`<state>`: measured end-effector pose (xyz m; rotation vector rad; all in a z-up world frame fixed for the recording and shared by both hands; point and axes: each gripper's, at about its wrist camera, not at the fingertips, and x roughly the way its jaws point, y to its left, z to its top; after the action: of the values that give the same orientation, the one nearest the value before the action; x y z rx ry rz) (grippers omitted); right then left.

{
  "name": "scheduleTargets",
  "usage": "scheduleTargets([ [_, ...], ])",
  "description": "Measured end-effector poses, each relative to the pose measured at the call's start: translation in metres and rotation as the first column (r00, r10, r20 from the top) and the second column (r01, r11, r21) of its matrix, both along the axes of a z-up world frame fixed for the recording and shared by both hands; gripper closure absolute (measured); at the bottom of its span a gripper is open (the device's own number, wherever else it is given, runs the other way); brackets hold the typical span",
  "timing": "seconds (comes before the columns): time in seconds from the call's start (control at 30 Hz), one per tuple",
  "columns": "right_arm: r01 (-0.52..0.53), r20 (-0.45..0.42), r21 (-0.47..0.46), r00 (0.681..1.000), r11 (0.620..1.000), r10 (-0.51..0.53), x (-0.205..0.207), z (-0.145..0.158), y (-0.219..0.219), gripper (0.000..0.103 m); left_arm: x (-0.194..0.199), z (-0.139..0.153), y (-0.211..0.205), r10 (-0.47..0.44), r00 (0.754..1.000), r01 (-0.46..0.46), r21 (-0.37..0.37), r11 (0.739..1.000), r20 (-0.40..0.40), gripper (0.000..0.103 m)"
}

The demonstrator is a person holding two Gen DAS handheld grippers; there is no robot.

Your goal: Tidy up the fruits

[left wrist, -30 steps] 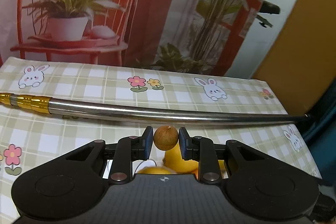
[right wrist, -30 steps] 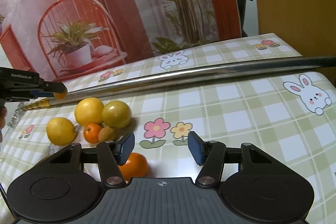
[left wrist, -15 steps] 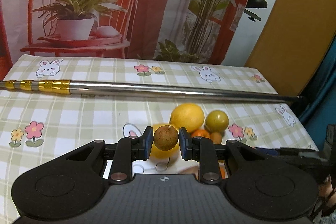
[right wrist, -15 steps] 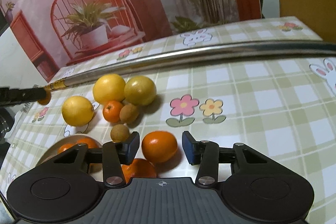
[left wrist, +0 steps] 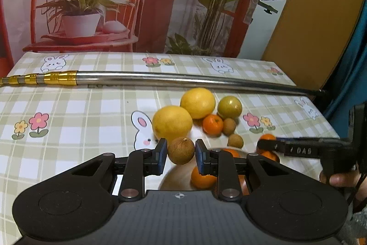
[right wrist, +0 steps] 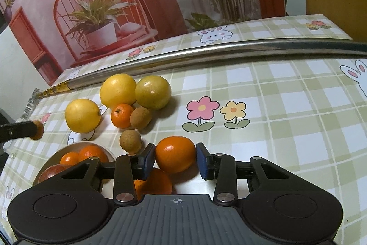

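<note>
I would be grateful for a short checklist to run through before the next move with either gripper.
1. Left gripper grips the held longan: ok, a pad sits on each side.
2. Right gripper is centred on the orange: ok.
3. Right pads press firmly on that orange: cannot tell.
4. Neighbours are clear of the right fingers: not ok, a second orange lies under the left finger and a loose longan is close beside it.
5. Bowl has room: cannot tell, it already holds oranges and the gripper hides part of it.
6. Grippers are apart: ok.
</note>
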<state>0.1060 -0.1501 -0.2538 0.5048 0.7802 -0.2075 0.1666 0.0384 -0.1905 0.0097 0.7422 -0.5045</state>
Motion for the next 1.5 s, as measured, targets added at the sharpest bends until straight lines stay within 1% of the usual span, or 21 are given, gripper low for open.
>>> scheduleTargets([
  [0.23,-0.001,0.020,-0.037,1.000,0.999,0.002,-0.002,0.008,0.004,0.068,-0.010,-0.007,0.004,-0.002,1.000,0.002,0.001,1.000,-0.020,0.075],
  [0.4,-0.004,0.028,-0.056,1.000,0.998,0.006,-0.005,0.015,0.006,0.068,-0.018,-0.007,0.003,-0.007,1.000,0.007,0.025,1.000,0.001,0.075],
  [0.67,-0.018,0.045,-0.076,0.999,0.997,0.022,-0.011,0.029,0.013,0.068,-0.026,-0.012,0.004,-0.006,1.000,0.006,0.022,1.000,-0.016,0.075],
  [0.9,-0.036,0.052,-0.092,0.998,0.995,0.041,-0.022,0.042,0.026,0.068,-0.033,-0.017,0.006,0.000,1.000,0.001,0.022,1.000,-0.031,0.075],
  [1.27,-0.080,0.056,-0.127,0.995,0.989,0.088,-0.049,0.060,0.055,0.068,-0.045,-0.020,0.006,0.004,1.000,-0.003,0.022,1.000,-0.022,0.075],
  [1.4,-0.090,0.056,-0.114,0.994,0.989,0.097,-0.061,0.066,0.062,0.068,-0.049,-0.021,0.007,0.008,1.000,-0.008,0.025,1.000,-0.014,0.075],
  [1.5,-0.113,0.038,-0.101,0.992,0.988,0.117,-0.066,0.065,0.070,0.068,-0.051,-0.022,0.009,0.020,1.000,-0.020,0.023,1.000,-0.013,0.075],
])
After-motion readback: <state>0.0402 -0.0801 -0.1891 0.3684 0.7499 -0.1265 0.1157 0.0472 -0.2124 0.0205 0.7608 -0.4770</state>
